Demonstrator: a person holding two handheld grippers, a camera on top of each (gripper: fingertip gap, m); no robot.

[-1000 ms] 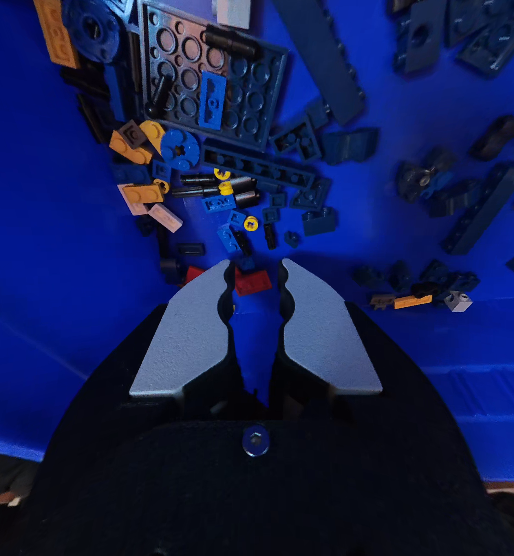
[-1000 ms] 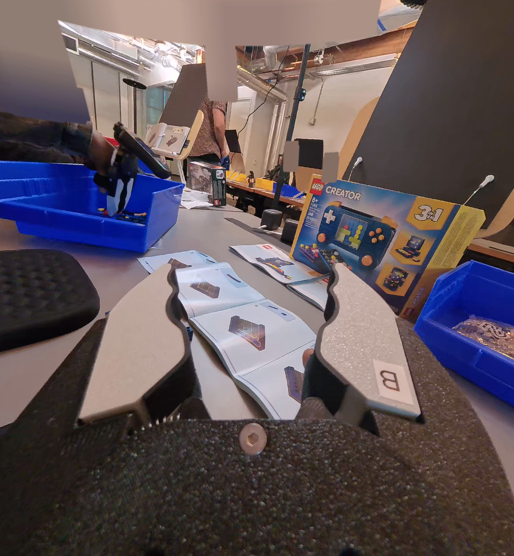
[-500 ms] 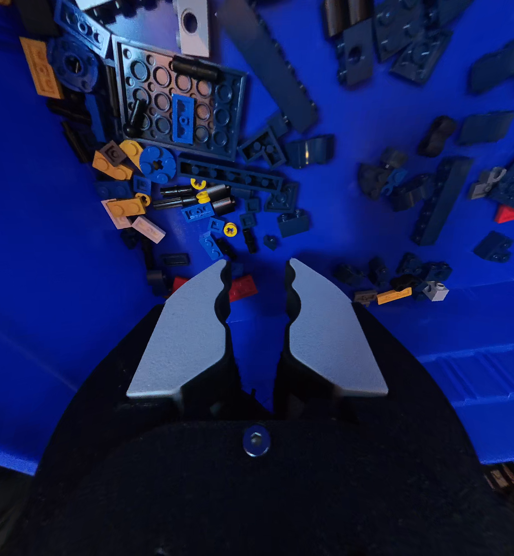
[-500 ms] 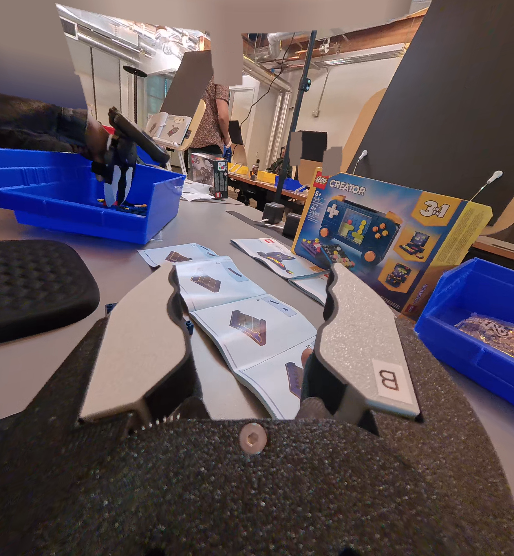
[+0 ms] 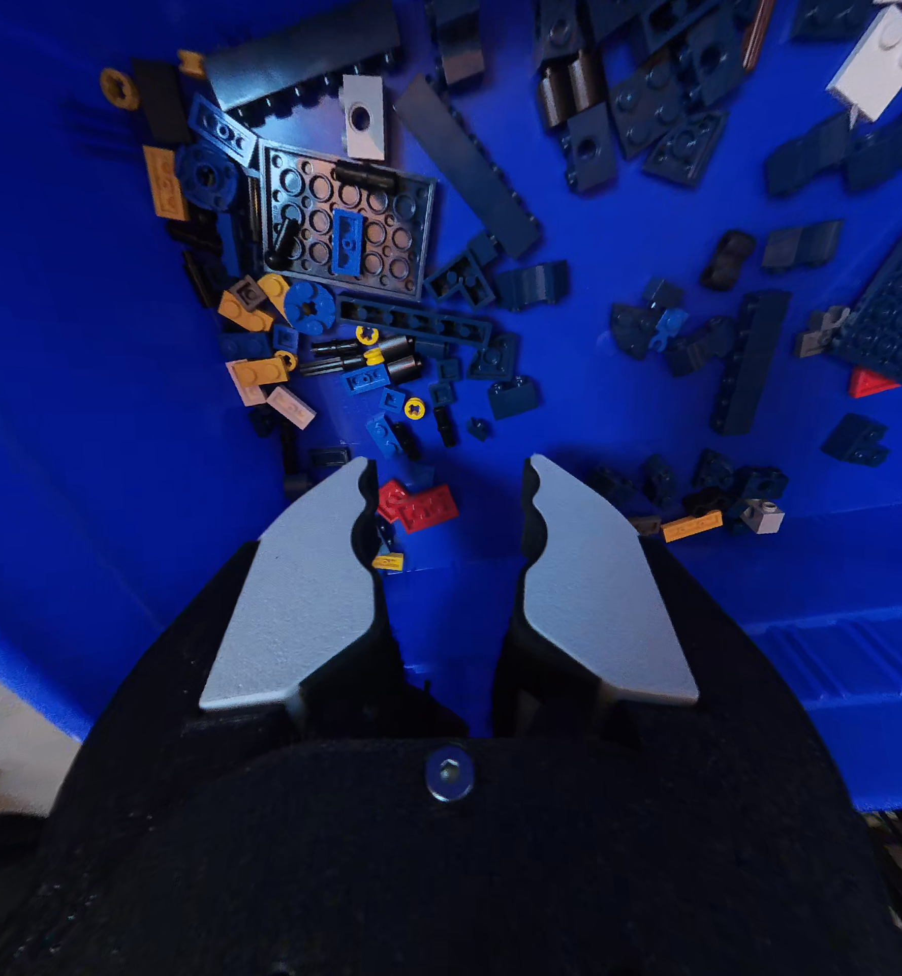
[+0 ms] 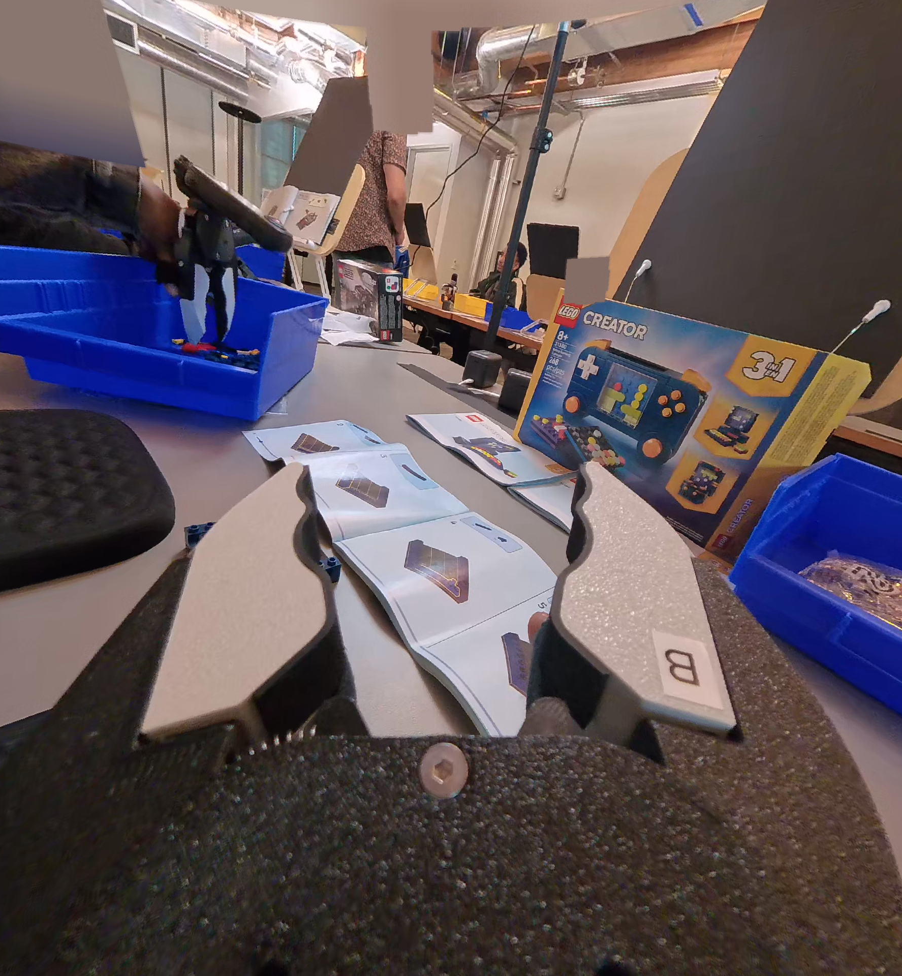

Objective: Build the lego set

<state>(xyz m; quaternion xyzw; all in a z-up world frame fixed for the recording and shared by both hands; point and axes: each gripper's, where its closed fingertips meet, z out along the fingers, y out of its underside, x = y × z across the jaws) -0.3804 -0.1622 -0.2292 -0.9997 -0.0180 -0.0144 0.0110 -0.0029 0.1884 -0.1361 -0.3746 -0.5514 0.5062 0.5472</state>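
In the left wrist view, the left tongs [image 5: 448, 475] hang inside a blue bin [image 5: 95, 422], their two grey fingers [image 5: 301, 591] parted about halfway with nothing between the pads. Two red plates [image 5: 422, 504] lie on the bin floor just beyond the tips, close beside the left finger and not touched by it; a small yellow piece [image 5: 388, 561] lies nearer, by that finger's inner edge. Ahead sits a loose heap of building bricks, among them a dark studded plate [image 5: 348, 222] and a blue round piece [image 5: 308, 308]. To the right an orange plate [image 5: 691, 525] lies beside a grey brick [image 5: 763, 515]

In the right wrist view, the right tongs [image 6: 440, 486] hover low over the grey worktop [image 6: 95, 623], spread wide and bare. An open instruction booklet [image 6: 438, 560] lies straight ahead between the fingers. A black textured mat [image 6: 42, 491] lies to the left, a printed toy box [image 6: 691, 417] stands ahead to the right, and a second blue bin [image 6: 834, 570] sits to the right. Far ahead on the left, the other tongs dip into the first bin
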